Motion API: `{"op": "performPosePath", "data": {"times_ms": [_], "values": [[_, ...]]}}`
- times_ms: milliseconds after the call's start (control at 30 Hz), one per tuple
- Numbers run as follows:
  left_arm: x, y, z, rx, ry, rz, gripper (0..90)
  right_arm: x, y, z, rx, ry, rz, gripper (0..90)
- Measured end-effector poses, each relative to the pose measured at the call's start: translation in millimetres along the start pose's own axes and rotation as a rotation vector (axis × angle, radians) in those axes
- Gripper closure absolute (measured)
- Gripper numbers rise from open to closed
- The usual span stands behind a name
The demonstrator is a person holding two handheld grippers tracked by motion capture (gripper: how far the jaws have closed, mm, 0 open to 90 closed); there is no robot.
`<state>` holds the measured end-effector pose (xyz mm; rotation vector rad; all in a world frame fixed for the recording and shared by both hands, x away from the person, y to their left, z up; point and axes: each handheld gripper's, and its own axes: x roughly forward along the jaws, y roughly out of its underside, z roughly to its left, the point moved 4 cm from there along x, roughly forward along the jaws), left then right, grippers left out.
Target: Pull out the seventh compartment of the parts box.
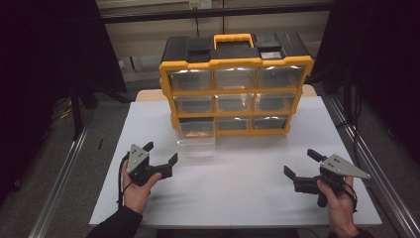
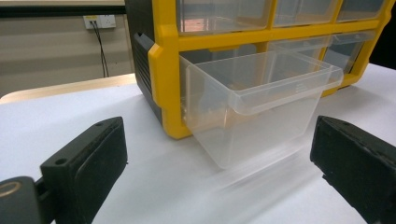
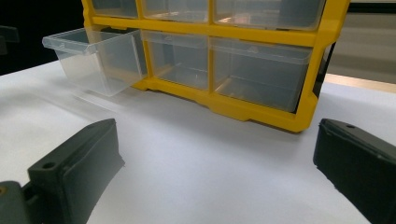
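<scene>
We held both grippers wide and empty, the left gripper [image 1: 161,153] nearest the drawer [image 2: 254,100], the right gripper [image 1: 302,163] well apart. That bottom-left drawer stood pulled halfway out of the organizer [image 1: 236,84]. We judged the next move was closing in on its front lip. The white table [image 1: 237,193] sat in a dim room.
</scene>
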<state>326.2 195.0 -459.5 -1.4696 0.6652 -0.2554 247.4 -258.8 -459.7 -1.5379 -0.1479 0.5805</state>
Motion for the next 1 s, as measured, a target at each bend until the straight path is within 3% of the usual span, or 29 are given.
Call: {"op": "performPosePath", "data": {"times_ms": [267,433,567,600,700,800,867,1000], "values": [[-22.1,4.4,3.6,-0.083,-0.009,-0.011,2.1,-0.3,0.2,-0.2,-0.003,0.004,0.003,0.2],[-36.0,9.3,8.5,-0.057,-0.023,0.012,2.2,-0.9,0.3,-0.6,-0.004,0.004,0.004,0.2],[-42.3,12.5,8.5,-0.071,-0.037,0.007,2.2,-1.6,0.5,-1.4,0.005,0.014,0.003,0.2],[-44.8,12.8,10.0,-0.041,-0.044,0.020,2.2,-1.7,0.6,-1.4,0.008,0.015,0.004,0.2],[-44.0,11.9,7.3,-0.054,-0.031,0.003,2.2,-1.6,0.8,-1.7,0.006,0.018,0.006,0.2],[-43.5,13.9,10.3,-0.045,-0.036,0.040,2.9,-1.2,1.3,-2.8,0.000,0.016,0.011,0.2],[-40.9,13.0,10.6,-0.072,-0.033,0.026,2.9,-0.9,1.4,-3.4,0.006,0.019,0.013,0.1],[-40.7,10.8,7.6,-0.039,-0.018,0.025,3.5,-0.4,1.7,-3.7,0.003,0.021,0.015,0.2]]}}
